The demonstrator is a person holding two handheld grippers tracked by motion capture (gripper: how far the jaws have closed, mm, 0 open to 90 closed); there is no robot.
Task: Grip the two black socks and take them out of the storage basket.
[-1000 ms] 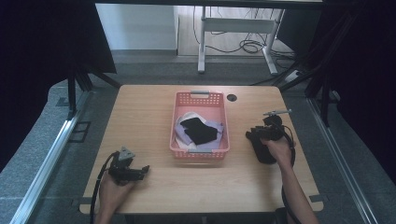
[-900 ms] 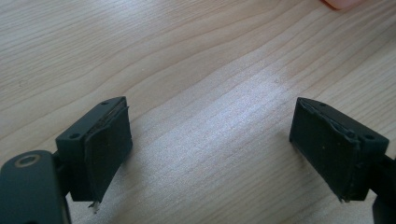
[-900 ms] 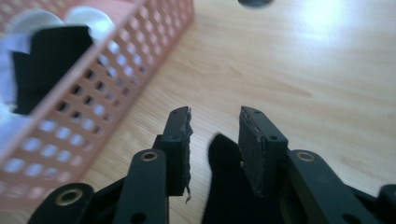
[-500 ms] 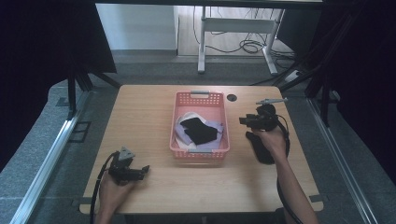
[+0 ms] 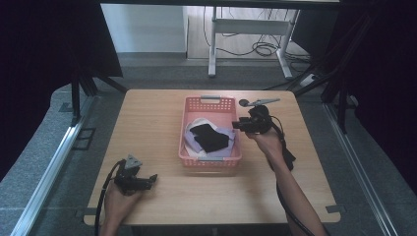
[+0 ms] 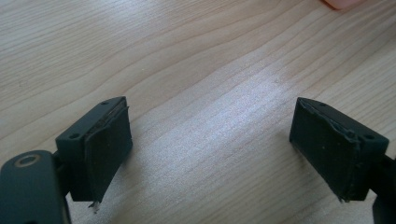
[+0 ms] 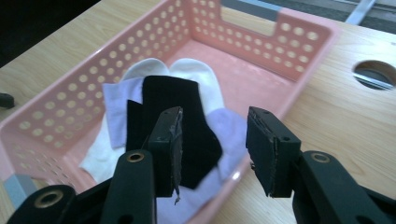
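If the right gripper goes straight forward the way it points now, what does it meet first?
Probably the black sock lying on top of the clothes in the pink basket. The right gripper, open, points over the near basket rim; depth is unclear, so it might catch that rim first.

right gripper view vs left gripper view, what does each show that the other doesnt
Right gripper view alone: the pink basket holding a black sock on lilac cloth and white socks, plus a round hole in the tabletop. Left gripper view alone: widely parted jaws of the left gripper over bare wood. Both: open black jaws and the wooden table.
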